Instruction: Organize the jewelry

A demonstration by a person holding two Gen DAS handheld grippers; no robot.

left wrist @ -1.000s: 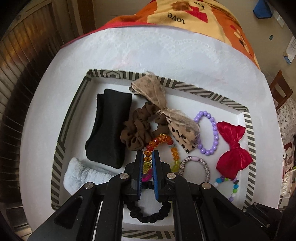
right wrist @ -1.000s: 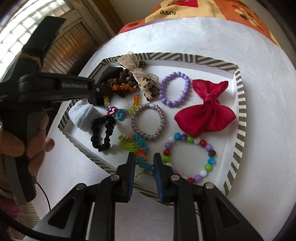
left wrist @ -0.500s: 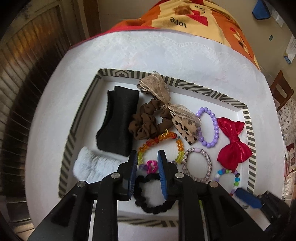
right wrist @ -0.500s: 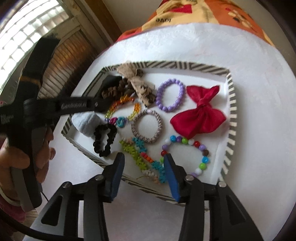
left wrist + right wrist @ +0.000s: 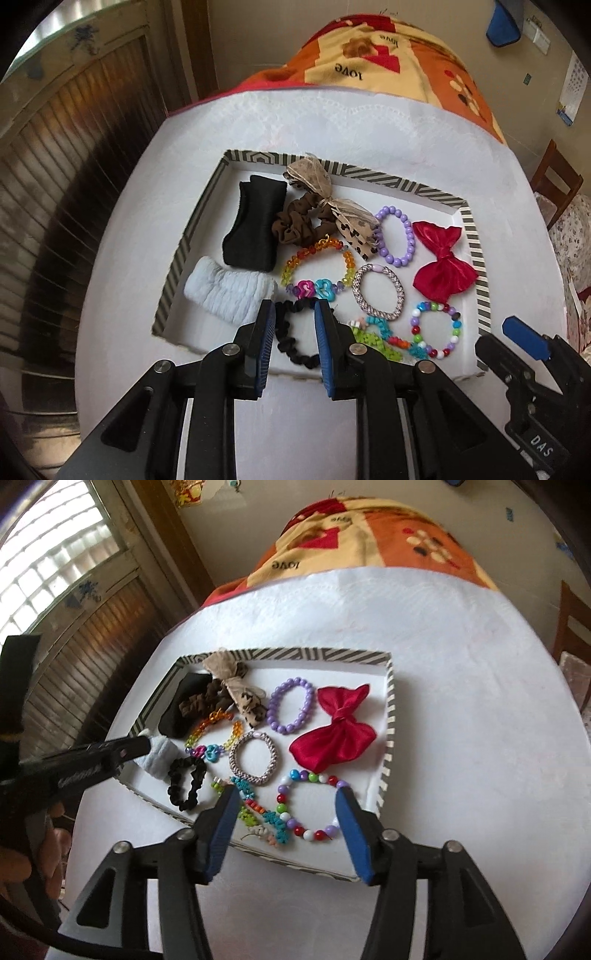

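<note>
A striped-rim white tray (image 5: 476, 254) (image 5: 389, 716) holds jewelry and hair pieces: an amber-and-rainbow bead bracelet (image 5: 317, 266) (image 5: 214, 734), purple bead bracelet (image 5: 395, 236) (image 5: 291, 709), silver woven bracelet (image 5: 376, 291) (image 5: 255, 760), multicolour bead bracelet (image 5: 436, 328) (image 5: 310, 805), teal-green beaded strand (image 5: 258, 812), black scrunchie (image 5: 295, 332) (image 5: 186, 786), red bow (image 5: 441, 266) (image 5: 336, 734). My left gripper (image 5: 294, 339) is open and empty above the tray's near edge, over the black scrunchie. My right gripper (image 5: 286, 823) is wide open and empty above the near edge, over the multicolour bracelet.
The tray also holds a black headband (image 5: 255, 229), brown scrunchie (image 5: 295, 225), tan leopard bow (image 5: 332, 199) and pale blue fuzzy band (image 5: 229, 291). It sits on a white cloth (image 5: 461, 664) over an orange blanket (image 5: 388, 62). A wooden louvred door (image 5: 48, 184) stands left, a chair (image 5: 554, 188) right.
My left gripper let go of the amber-rainbow bracelet, opened and pulled back. My right gripper opened wide and pulled back and up from the teal-green strand.
</note>
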